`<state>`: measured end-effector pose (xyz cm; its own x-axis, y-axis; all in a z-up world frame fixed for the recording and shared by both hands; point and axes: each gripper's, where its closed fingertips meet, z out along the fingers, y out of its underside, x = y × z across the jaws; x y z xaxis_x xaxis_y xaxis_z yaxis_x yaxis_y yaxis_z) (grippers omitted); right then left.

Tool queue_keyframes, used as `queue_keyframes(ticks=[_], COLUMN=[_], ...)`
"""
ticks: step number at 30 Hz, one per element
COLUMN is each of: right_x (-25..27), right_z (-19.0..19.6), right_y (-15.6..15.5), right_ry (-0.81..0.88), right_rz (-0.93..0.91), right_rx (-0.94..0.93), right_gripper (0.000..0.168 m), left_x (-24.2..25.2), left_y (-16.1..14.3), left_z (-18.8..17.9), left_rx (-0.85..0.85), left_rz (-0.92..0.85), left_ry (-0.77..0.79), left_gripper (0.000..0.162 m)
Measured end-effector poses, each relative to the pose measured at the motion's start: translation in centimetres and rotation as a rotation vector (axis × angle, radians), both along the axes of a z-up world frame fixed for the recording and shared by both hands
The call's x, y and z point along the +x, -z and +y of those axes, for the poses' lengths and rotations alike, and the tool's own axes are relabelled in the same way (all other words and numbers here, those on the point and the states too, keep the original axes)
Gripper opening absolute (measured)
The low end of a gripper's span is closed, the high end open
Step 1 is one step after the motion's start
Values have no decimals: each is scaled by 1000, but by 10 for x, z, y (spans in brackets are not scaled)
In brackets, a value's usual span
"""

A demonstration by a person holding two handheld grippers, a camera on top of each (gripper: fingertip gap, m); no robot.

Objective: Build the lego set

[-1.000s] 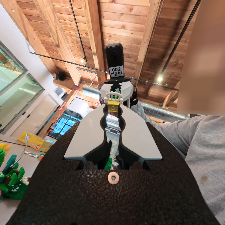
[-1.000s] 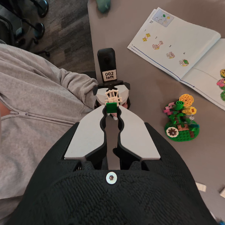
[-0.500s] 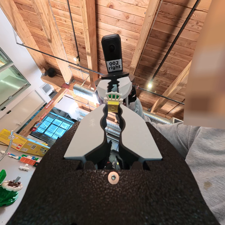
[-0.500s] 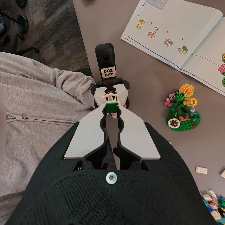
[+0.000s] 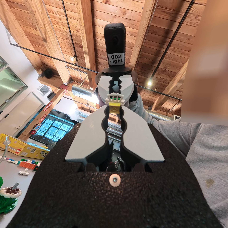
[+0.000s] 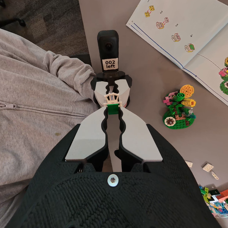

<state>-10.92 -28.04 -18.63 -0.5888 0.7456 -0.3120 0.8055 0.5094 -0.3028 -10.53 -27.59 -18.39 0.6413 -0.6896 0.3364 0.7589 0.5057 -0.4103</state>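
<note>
Hand-held grippers meet tip to tip above the counter [image 6: 148, 69]: I see the left [image 5: 114, 109] clenched on a yellow plate [image 5: 114, 109], the right [image 6: 112, 109] gripping the green plate [image 6: 112, 109], white fences [image 6: 112, 100] sandwiched between.

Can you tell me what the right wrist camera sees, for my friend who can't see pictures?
The right gripper pinches a small green Lego piece joined to a white fence-like piece, and the left gripper faces it tip to tip from the other side. On the grey table sit a flower model on a green base and an open instruction booklet.
</note>
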Motion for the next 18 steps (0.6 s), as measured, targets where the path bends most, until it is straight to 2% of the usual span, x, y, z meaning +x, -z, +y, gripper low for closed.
queue_keyframes(ticks=[18], right_x=[-4], right_z=[-4], right_y=[-1], right_ry=[28], right_rz=[-6], right_rx=[8], right_gripper=[15], left_x=[-3], left_y=[-2], left_z=[-5], left_rx=[30], left_rz=[-35], left_ry=[26], left_gripper=[15])
